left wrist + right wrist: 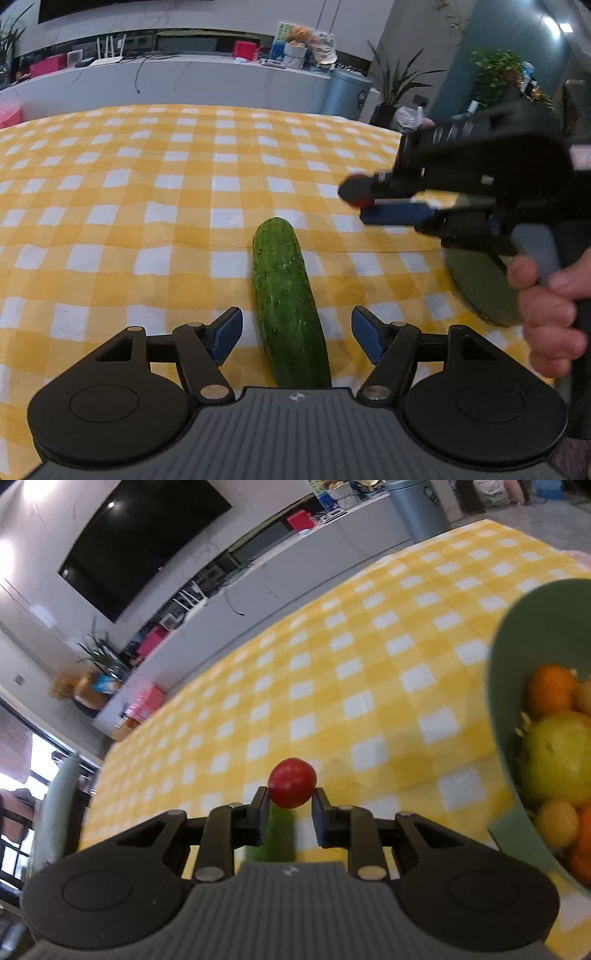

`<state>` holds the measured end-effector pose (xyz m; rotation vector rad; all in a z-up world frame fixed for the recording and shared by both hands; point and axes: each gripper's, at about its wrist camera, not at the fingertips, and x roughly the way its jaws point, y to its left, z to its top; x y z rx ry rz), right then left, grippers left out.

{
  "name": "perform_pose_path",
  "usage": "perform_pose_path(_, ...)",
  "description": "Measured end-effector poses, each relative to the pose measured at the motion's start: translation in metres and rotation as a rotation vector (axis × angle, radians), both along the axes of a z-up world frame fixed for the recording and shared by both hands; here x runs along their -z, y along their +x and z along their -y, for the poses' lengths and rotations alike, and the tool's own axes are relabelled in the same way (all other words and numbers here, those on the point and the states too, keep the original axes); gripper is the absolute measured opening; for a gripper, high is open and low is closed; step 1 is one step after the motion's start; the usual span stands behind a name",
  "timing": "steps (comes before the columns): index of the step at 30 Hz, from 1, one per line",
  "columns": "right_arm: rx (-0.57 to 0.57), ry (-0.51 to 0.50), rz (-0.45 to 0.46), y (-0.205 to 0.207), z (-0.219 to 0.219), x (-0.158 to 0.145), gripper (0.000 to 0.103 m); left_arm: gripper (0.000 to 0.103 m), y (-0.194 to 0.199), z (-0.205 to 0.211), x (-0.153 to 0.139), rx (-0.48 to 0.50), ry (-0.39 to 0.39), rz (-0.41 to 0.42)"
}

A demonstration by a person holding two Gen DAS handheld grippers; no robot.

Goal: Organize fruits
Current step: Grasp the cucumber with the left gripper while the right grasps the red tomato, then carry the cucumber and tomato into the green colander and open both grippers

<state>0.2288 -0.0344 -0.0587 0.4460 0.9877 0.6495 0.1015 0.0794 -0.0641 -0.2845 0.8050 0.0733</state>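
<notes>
A green cucumber (pixel 286 295) lies lengthwise on the yellow checked tablecloth (pixel 147 206). My left gripper (pixel 296 334) stands open astride its near half, with both blue pads clear of its skin. To the right, a hand holds my right gripper (pixel 360 197) above the cloth. In the right wrist view, the right gripper (pixel 290 799) is shut on a small red cherry tomato (pixel 291 782), lifted off the table. A green bowl (pixel 504 657) at the right holds an orange (pixel 550 690), a yellow-green fruit (pixel 557 760) and other small fruits. The cucumber (pixel 280 834) shows as a green blur under the fingers.
The green bowl (pixel 480 288) sits at the table's right side, partly behind the hand (pixel 546 310). Beyond the table's far edge stand a grey counter (pixel 184 81) with clutter, a blue-grey bin (pixel 345 92) and potted plants (pixel 399 88).
</notes>
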Motion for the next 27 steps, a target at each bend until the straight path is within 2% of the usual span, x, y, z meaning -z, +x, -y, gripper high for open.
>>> perform_pose_path(4, -0.005, 0.083, -0.043, 0.01, 0.002, 0.005, 0.021, 0.079, 0.009, 0.006, 0.009, 0.017, 0.01, -0.022)
perform_pose_path(8, 0.02, 0.082, -0.062, 0.012, 0.007, 0.009, 0.021, 0.079, 0.01, 0.018, 0.014, 0.004, 0.057, -0.018)
perform_pose_path(11, 0.031, 0.107, -0.06, 0.01, 0.013, 0.006, 0.021, 0.059, 0.016, 0.028, 0.015, -0.009, 0.149, -0.028)
perform_pose_path(12, 0.036, 0.112, -0.056, 0.01, 0.016, 0.005, 0.021, 0.047, 0.016, 0.032, 0.016, -0.03, 0.196, -0.033)
perform_pose_path(14, 0.054, 0.119, -0.043, 0.011, 0.02, 0.001, 0.021, 0.047, 0.016, 0.033, 0.016, -0.048, 0.202, -0.033)
perform_pose_path(19, 0.059, 0.109, -0.009, 0.009, 0.026, -0.007, 0.021, 0.045, 0.011, 0.027, 0.015, -0.064, 0.161, -0.006)
perform_pose_path(21, 0.052, 0.11, -0.004, 0.008, 0.027, -0.009, 0.021, 0.045, 0.007, 0.022, 0.015, -0.062, 0.12, 0.013)
perform_pose_path(24, 0.041, 0.109, 0.008, 0.005, 0.029, -0.012, 0.021, 0.045, 0.0, 0.007, 0.011, -0.016, -0.01, 0.053)
perform_pose_path(27, 0.037, 0.128, 0.015, 0.004, 0.034, -0.015, 0.021, 0.043, -0.006, -0.01, 0.014, 0.092, -0.218, 0.106)
